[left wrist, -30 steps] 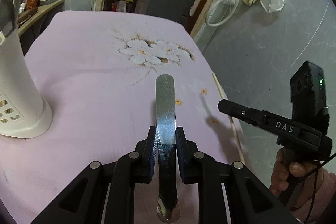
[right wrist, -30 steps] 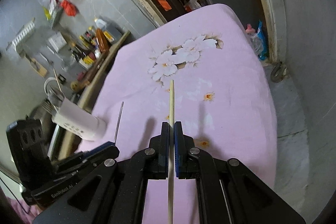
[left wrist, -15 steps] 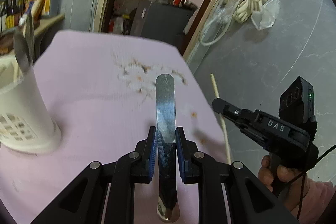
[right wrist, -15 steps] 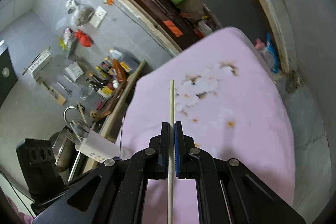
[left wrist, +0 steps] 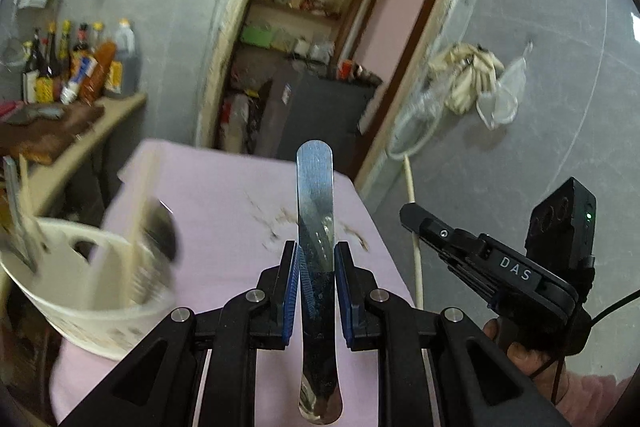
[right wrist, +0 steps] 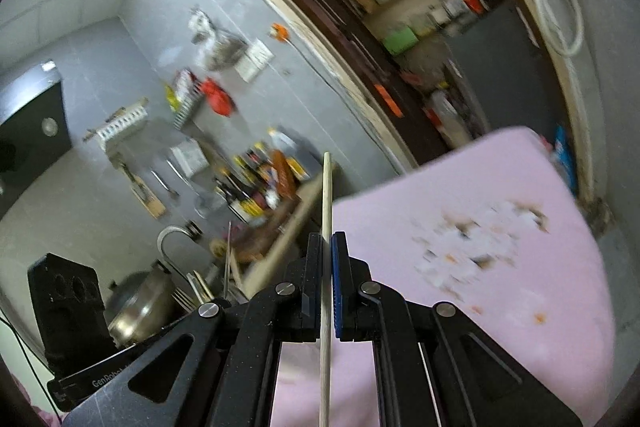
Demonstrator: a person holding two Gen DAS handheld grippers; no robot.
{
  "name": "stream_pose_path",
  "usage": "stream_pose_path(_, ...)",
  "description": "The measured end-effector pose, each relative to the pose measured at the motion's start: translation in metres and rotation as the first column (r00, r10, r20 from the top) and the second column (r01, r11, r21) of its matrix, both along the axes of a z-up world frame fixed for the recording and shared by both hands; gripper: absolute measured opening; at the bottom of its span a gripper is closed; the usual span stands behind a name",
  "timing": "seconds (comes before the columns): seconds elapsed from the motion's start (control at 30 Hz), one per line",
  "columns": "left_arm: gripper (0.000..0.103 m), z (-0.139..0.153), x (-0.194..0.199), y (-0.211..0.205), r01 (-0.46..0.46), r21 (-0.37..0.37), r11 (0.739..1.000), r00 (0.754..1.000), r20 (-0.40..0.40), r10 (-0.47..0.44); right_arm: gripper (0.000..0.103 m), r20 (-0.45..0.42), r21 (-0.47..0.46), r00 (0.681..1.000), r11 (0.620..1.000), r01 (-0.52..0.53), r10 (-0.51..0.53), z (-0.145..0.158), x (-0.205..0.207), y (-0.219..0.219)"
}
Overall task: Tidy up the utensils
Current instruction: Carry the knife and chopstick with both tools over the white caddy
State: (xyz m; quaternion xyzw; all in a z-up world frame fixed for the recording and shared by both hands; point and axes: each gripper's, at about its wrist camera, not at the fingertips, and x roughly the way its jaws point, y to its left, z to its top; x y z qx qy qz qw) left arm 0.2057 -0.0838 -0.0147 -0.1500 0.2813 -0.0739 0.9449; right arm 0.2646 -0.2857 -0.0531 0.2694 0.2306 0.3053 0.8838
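My left gripper (left wrist: 316,267) is clamped on a flat metal utensil (left wrist: 315,195), blade forward, just right of the white utensil holder (left wrist: 92,303) on the pink cloth (left wrist: 224,195). My right gripper (right wrist: 326,267) pinches a wooden chopstick (right wrist: 327,195) lengthwise, further right of the holder. I judge both are held end-on so they can drop upright into the holder.

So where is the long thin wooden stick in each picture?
Left wrist view: the long thin wooden stick stands right of centre, poking up out of the right gripper.
Right wrist view: the stick runs up the middle, clamped between the right gripper's blue pads.
Shared landmark: the pink flowered tablecloth.
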Motion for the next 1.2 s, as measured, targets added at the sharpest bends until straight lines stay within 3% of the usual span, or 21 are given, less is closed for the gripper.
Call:
stream_pose_path(0.2,0.017,0.035,-0.002,0.057,-0.073,0.034,0.997,0.994,0.079,0.070,0.004,0.115,0.069,0.993,0.997,-0.027,0.019,0.034,0.006,0.058)
stream_pose_path(0.4,0.017,0.047,0.003,0.114,-0.132,0.055,0.990,0.986,0.108,0.125,0.004,0.172,0.086,0.985,0.996,-0.036,0.020,0.049,0.010,0.113)
stream_pose_path(0.57,0.017,0.043,0.009,0.167,-0.191,0.034,0.981,0.975,0.122,0.186,0.004,0.182,0.100,0.983,0.995,-0.008,-0.011,0.046,0.012,0.146)
stream_pose_path(0.77,0.017,0.020,0.019,0.212,-0.255,-0.013,0.967,0.963,0.089,0.255,0.004,0.177,0.055,0.977,0.993,0.109,-0.117,0.030,0.006,0.173)
stream_pose_path(0.93,0.017,0.000,0.021,0.224,-0.281,-0.029,0.959,0.954,0.098,0.283,0.004,0.203,0.004,0.958,0.979,0.204,-0.201,0.016,-0.007,0.181)
stream_pose_path(1.2,0.017,-0.011,0.012,0.215,-0.280,-0.036,0.959,0.947,0.150,0.283,0.005,0.208,-0.036,0.948,0.967,0.252,-0.240,0.010,-0.011,0.181)
